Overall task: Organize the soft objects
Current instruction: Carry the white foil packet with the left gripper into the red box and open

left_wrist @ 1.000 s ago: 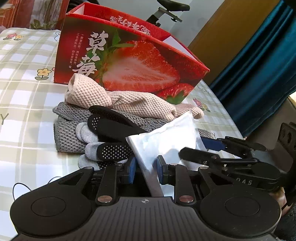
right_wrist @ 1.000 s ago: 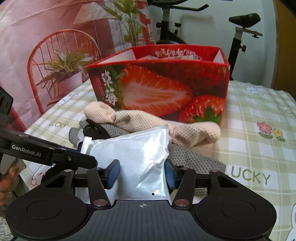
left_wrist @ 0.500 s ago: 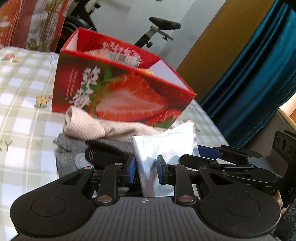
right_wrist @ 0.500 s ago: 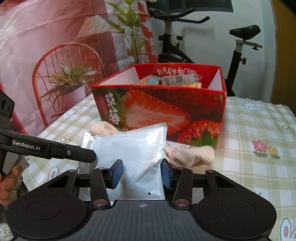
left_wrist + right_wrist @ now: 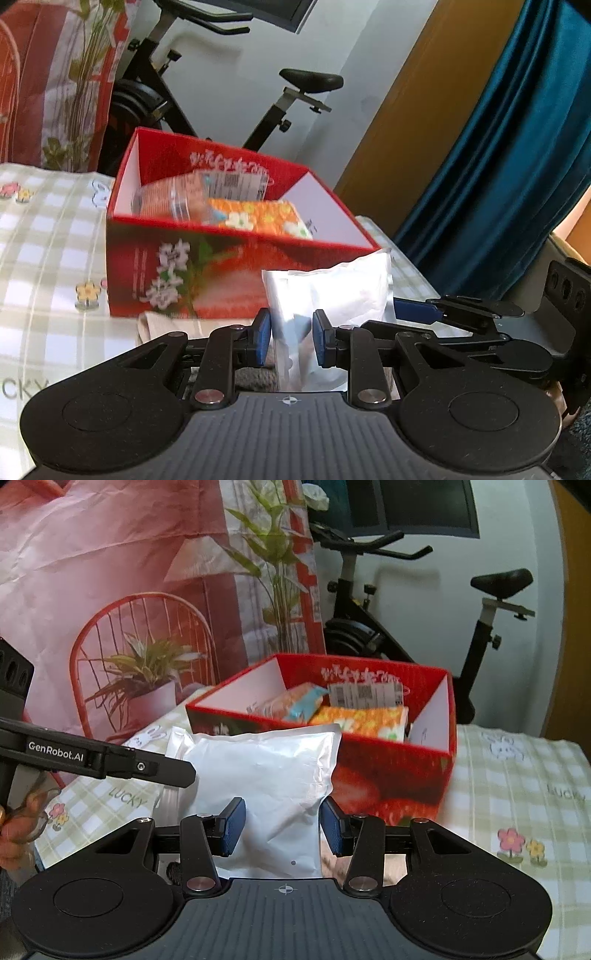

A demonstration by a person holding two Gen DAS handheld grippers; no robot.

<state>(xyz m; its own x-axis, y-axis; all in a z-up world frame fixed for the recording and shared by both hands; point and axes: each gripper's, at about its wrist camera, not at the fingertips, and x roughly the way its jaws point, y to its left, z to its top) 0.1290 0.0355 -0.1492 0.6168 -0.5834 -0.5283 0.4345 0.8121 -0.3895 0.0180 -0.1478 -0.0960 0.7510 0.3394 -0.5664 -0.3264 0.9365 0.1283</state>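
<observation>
While the white pouch is held up in front of the red strawberry box, it is gripped from two sides at once. The jaws of the left gripper are clamped on one narrow edge of the pouch, and the jaws of the right gripper are closed on its lower part, wider apart, with the blue pads pressed against its sides. The pouch is kept above the checked cloth of the tabletop, just short of the box's near wall. Inside the open box an orange flowered pack and a clear packet with a barcode label are seen lying together. A beige knitted cloth is seen below the left gripper, at the foot of the box.
</observation>
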